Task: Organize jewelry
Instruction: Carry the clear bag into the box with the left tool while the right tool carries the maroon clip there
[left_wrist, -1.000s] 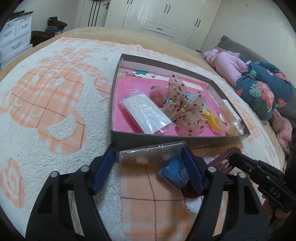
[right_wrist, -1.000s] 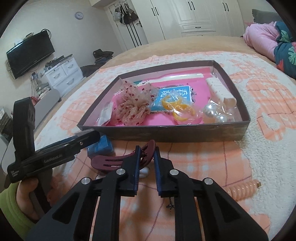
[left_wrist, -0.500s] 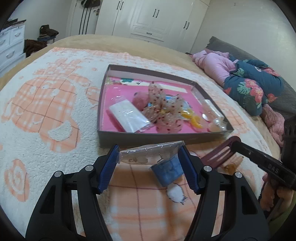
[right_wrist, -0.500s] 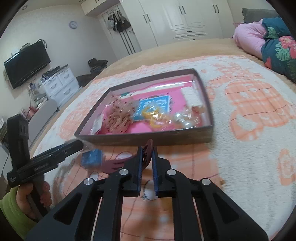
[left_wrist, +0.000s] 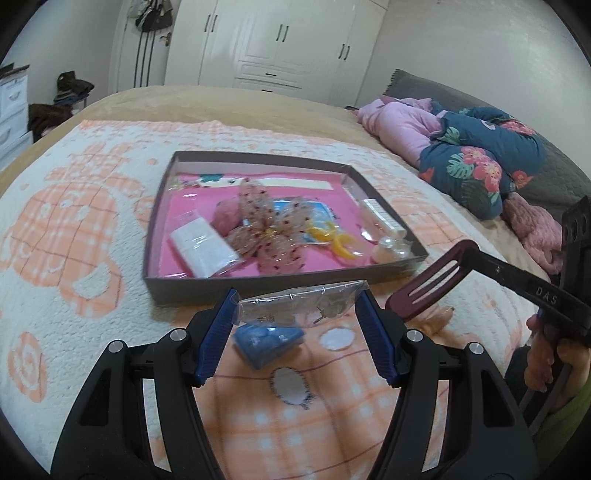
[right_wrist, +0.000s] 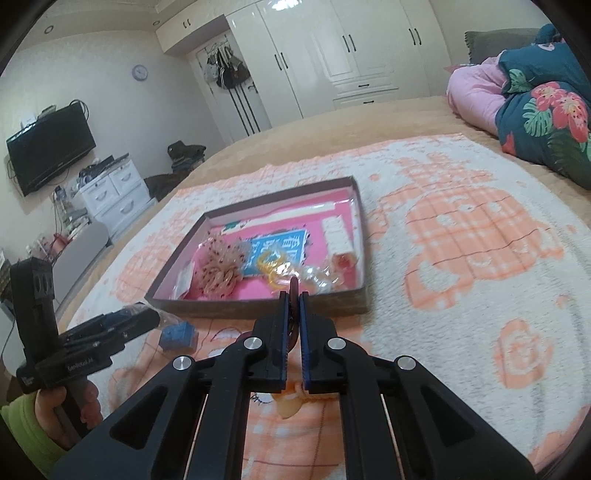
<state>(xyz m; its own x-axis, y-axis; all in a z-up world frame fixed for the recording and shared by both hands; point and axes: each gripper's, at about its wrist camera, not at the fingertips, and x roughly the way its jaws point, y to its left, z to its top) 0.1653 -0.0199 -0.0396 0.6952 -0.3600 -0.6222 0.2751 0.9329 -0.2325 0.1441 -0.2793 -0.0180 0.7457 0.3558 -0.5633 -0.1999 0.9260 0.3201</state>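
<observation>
A wide bed (left_wrist: 229, 103) under a tan cover carries everything; a fleecy white blanket (left_wrist: 74, 229) with orange plaid patterns lies spread over the cover; a shallow dark box (left_wrist: 258, 286) with a pink floor sits on the blanket; a small blue packet (left_wrist: 267, 343) lies just in front of the box; pink and floral bedding (left_wrist: 465, 158) is heaped at the bed's far right edge.

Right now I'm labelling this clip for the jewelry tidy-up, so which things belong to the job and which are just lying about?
Part of the job:
- shallow box
- clear packet in the left claw
- maroon hair clip in the right claw
- blue pouch
- spotted bow in the box

Lying about:
- floral bedding
- television
- white drawers
</observation>
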